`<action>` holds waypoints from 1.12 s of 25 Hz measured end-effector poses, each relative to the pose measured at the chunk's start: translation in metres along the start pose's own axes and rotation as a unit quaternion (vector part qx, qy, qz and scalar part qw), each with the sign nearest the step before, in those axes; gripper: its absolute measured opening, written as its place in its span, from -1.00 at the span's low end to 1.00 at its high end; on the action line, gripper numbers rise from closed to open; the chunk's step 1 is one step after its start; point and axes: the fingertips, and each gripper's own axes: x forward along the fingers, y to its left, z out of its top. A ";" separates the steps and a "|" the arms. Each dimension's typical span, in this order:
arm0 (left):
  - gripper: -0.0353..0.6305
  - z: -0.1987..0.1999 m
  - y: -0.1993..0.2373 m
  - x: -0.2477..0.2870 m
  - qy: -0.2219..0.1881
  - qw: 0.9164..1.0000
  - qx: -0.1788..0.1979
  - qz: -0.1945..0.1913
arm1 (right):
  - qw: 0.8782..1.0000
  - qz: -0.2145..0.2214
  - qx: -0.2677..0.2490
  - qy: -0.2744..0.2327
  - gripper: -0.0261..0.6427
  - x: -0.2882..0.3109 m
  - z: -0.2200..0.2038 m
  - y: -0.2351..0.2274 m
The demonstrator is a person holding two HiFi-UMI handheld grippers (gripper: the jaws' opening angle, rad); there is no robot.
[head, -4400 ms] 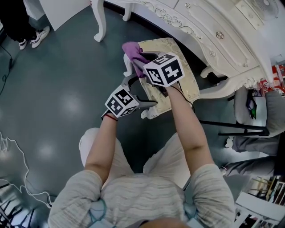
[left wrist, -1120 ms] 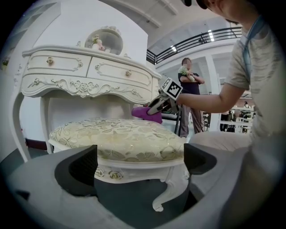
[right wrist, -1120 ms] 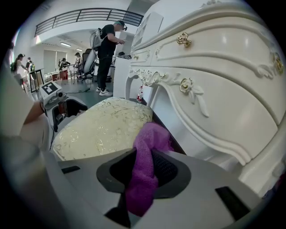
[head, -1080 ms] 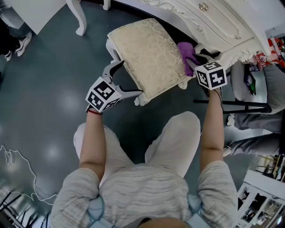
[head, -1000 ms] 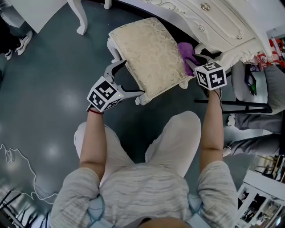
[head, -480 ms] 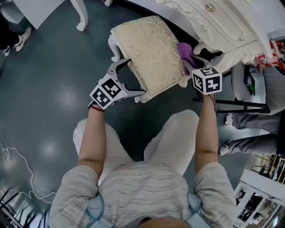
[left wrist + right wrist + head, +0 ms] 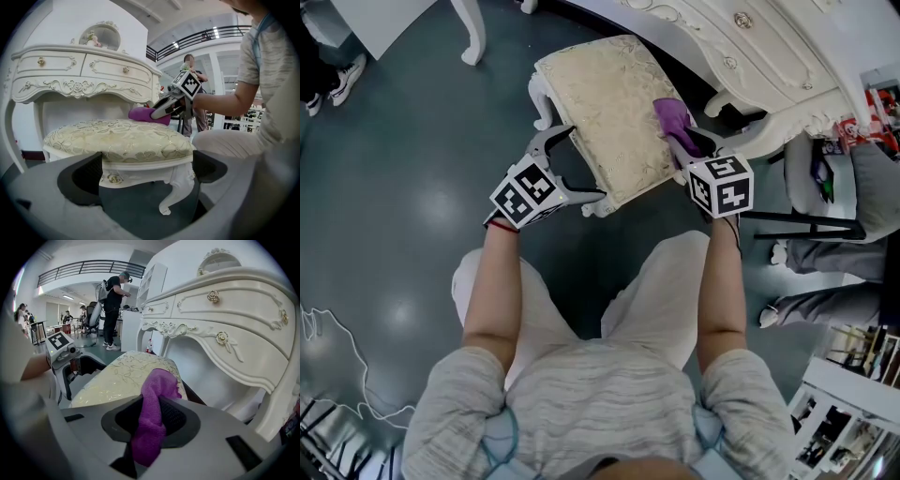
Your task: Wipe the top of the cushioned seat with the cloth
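Over on the left, the left claw (image 7: 581,165) has its jaws wide apart, bracketing the near corner of the cushioned seat (image 7: 614,98) — whether it touches the frame, I can't tell. Across the cream top to its right edge, there's the purple cloth (image 7: 670,117), resting on the cushion with its tail pinched tight in the right claw (image 7: 150,422). That cloth looks soft, light and floppy, so it'll likely bunch under a push. The grip on the gathered end seems sensible, leaving a loose pad free to drag. The padded top should give slightly under pressure.
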 end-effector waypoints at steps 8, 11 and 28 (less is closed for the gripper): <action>0.89 0.001 0.001 0.001 -0.001 1.000 -0.002 -0.007 | 0.999 0.039 -0.003 -0.017 -0.66 -0.004 0.009 0.041; 0.89 0.001 0.001 0.001 -0.001 1.000 -0.001 -0.007 | 0.998 0.058 -0.002 -0.024 -0.66 -0.005 0.012 0.055; 0.89 0.002 0.003 0.002 -0.008 1.000 -0.003 -0.003 | 0.988 0.141 0.011 -0.061 -0.66 -0.010 0.028 0.114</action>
